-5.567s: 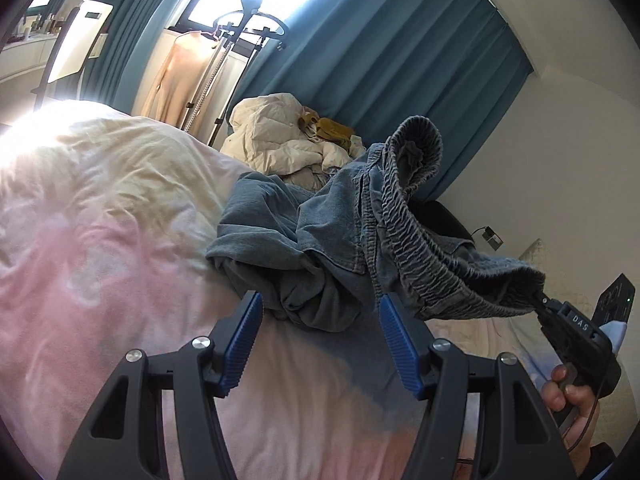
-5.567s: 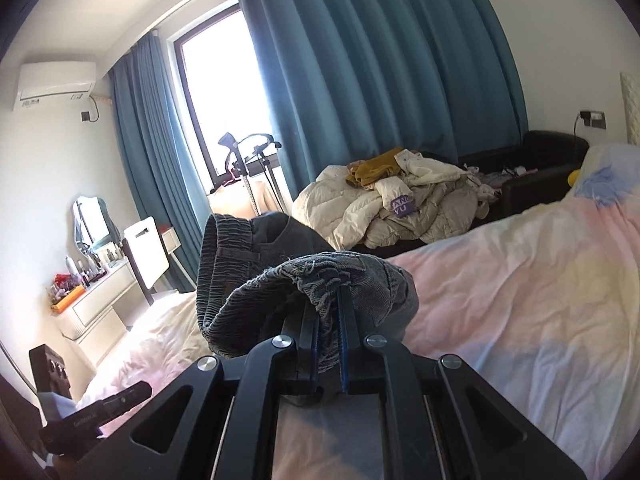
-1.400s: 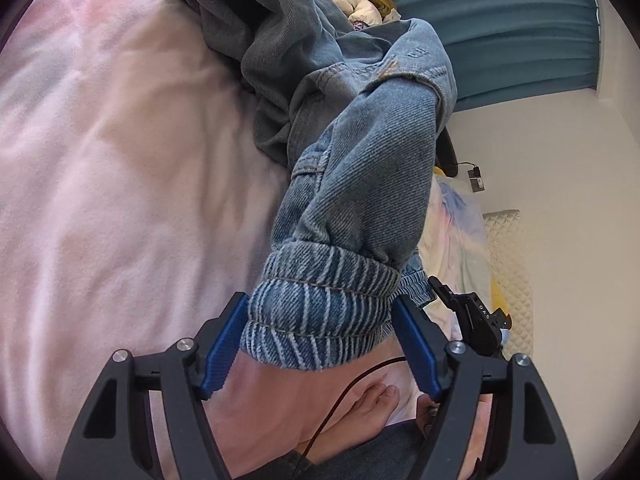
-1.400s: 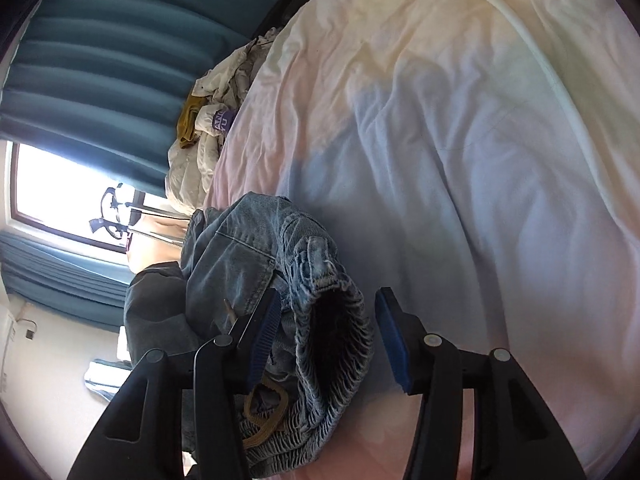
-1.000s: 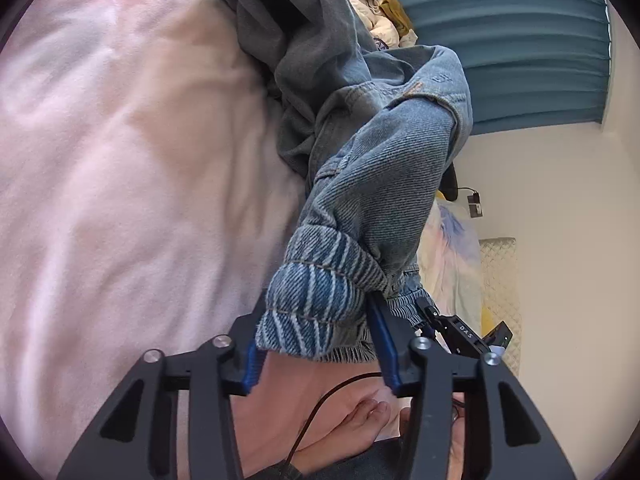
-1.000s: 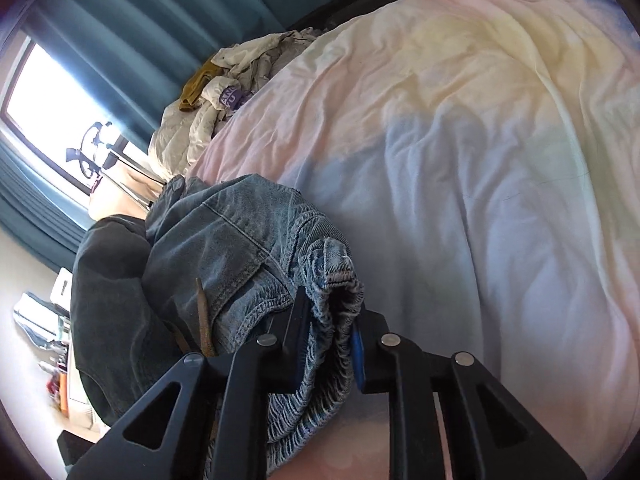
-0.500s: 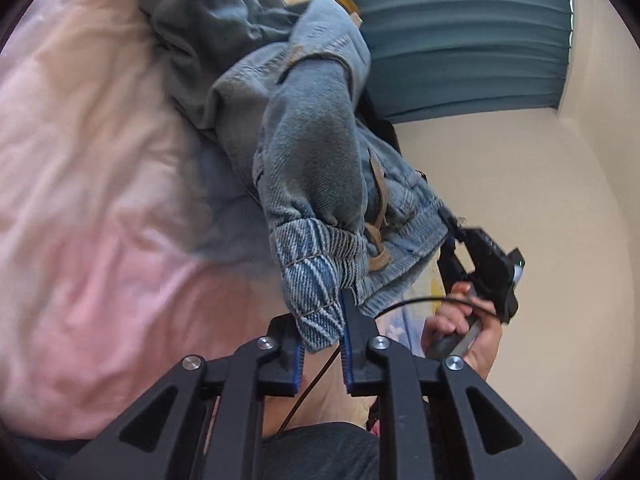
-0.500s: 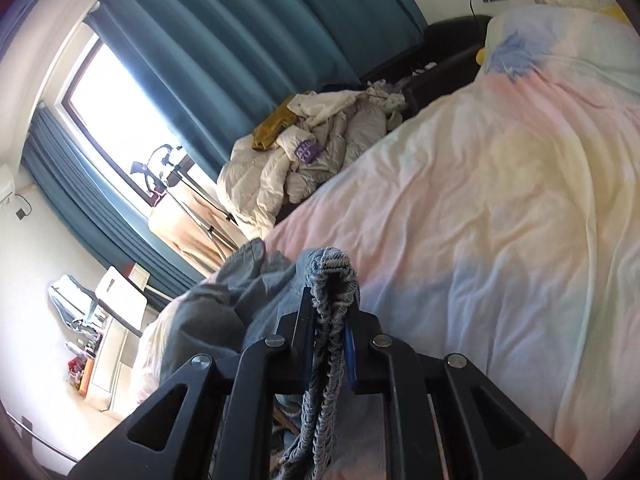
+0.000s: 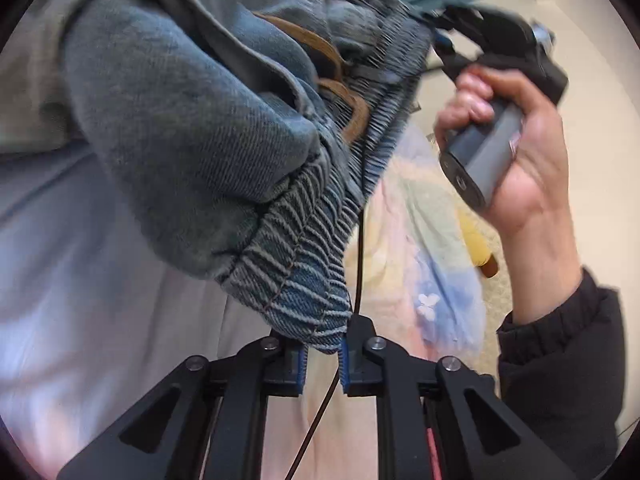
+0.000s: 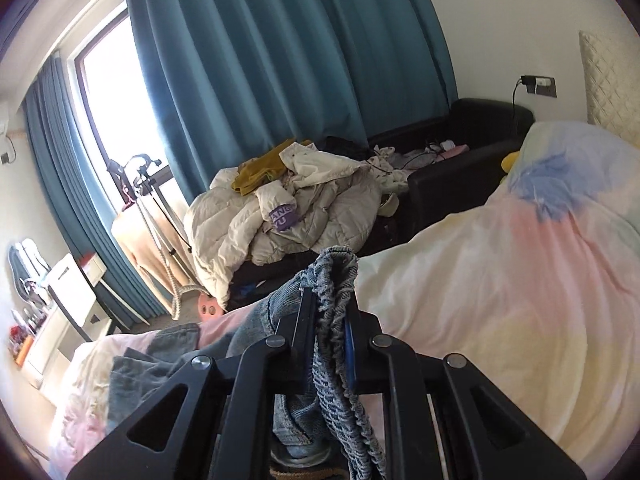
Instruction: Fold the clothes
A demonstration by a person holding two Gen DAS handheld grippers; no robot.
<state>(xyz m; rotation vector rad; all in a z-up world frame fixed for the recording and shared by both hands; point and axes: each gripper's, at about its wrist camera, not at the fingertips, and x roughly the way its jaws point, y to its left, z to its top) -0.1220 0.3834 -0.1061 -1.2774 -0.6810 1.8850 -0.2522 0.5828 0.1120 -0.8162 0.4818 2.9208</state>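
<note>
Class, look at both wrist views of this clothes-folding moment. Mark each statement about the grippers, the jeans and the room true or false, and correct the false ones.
1. The left gripper is shut on the jeans. True.
2. The right gripper is open and empty. False: it is clamped on the jeans' elastic waistband.
3. The curtains are red. False: they are teal blue.
4. A heap of pale clothes lies beyond the bed. True.
5. The jeans lie folded flat. False: they hang bunched between the grippers.
</note>
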